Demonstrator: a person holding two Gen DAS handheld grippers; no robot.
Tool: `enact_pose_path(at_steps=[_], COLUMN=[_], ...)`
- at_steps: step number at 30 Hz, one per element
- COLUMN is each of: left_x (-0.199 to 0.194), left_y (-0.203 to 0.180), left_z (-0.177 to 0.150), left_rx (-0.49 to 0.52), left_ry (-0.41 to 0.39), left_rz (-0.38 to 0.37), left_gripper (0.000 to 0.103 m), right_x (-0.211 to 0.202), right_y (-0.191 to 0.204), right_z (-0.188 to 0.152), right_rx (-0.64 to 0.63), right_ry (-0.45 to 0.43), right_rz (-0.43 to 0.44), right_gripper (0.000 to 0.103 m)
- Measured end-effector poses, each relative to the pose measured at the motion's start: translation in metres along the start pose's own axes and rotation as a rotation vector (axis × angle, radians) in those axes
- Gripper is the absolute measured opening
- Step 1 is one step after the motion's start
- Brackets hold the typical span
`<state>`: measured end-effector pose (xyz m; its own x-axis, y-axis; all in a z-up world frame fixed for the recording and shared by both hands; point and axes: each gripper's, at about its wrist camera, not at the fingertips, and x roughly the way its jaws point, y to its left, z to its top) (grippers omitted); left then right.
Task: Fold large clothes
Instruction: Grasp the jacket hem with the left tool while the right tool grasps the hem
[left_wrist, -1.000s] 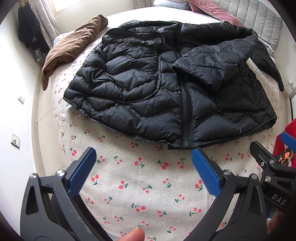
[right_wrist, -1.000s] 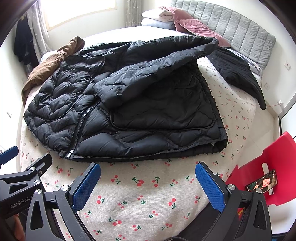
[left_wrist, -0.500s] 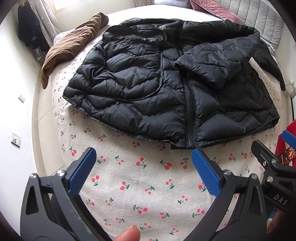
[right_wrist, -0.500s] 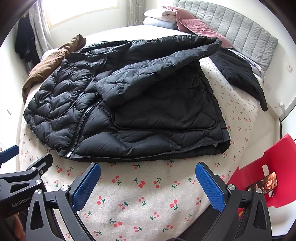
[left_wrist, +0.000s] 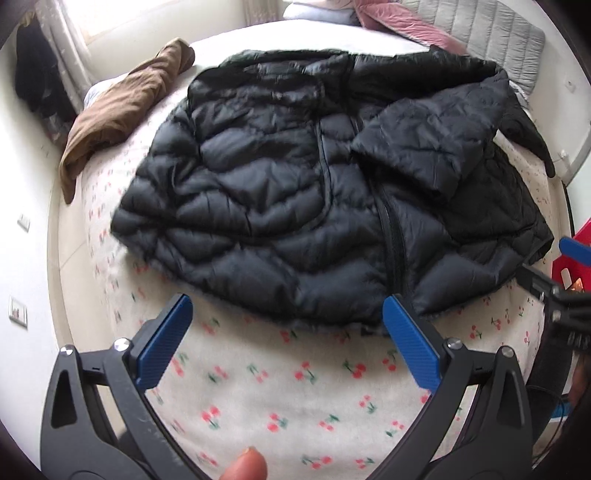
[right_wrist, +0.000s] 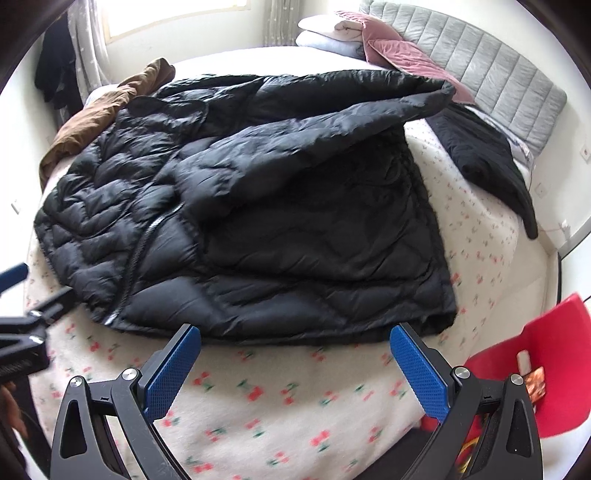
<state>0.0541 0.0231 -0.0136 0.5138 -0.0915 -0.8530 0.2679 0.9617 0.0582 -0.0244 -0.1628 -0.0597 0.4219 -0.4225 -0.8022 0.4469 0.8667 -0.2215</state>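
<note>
Jacket state: black puffer jacket (left_wrist: 280, 206) lies spread on the bed, front up and zipped, ahead of both hand-held grippers; its hem is the nearest edge.
Left hand-held gripper (left_wrist: 284, 339): jaws wide apart, nothing held, hovering over the cherry-print bedspread (left_wrist: 295, 398) just short of the hem, roughly in line with the zip (left_wrist: 393, 254).
Right hand-held gripper (right_wrist: 295, 365): jaws wide apart too, empty, just short of the hem on the jacket's right half.
Done so far: both sides look turned in. One sleeve (right_wrist: 314, 147) lies across the front on the right, and on the left a curved edge suggests that sleeve is tucked over as well, though motion blur makes this uncertain.
Left to do: judging by the full length still laid out, the hem has yet to be pinched and carried up toward the collar, perhaps twice, and then pressed flat, since the padding will puff back.
Further out: brown garment (left_wrist: 122, 107) beyond the jacket to the left, another dark garment (right_wrist: 491, 162) to the right near the grey headboard (right_wrist: 491, 74), and a red chair (right_wrist: 535, 369) close on the right.
</note>
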Motion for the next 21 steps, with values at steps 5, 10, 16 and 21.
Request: enact_pose_path(at_steps=[5,10,16,21], left_x=[0.011,0.036,0.067,0.093], left_y=[0.014,0.045,0.101,0.136], left_z=[0.023,0.043,0.065,0.080], left_rx=[0.076,0.088,-0.014,-0.080], left_ry=[0.028,0.072,0.085,0.113], left_rz=[-0.027,-0.027,0.020,-0.002], left_gripper=[0.103,0.103,0.103,0.103], right_x=[0.017,0.044,0.083,0.114], right_y=[-0.035,-0.076,-0.126,-0.142], right_z=[0.016,0.025,0.024,0.021], right_rx=[0.022,0.090,0.179,0.211], right_ry=[0.021,0.085,0.160,0.209], right_rz=[0.018,0.049,0.039,0.155], right_gripper=[0.103,0.103,0.103,0.103])
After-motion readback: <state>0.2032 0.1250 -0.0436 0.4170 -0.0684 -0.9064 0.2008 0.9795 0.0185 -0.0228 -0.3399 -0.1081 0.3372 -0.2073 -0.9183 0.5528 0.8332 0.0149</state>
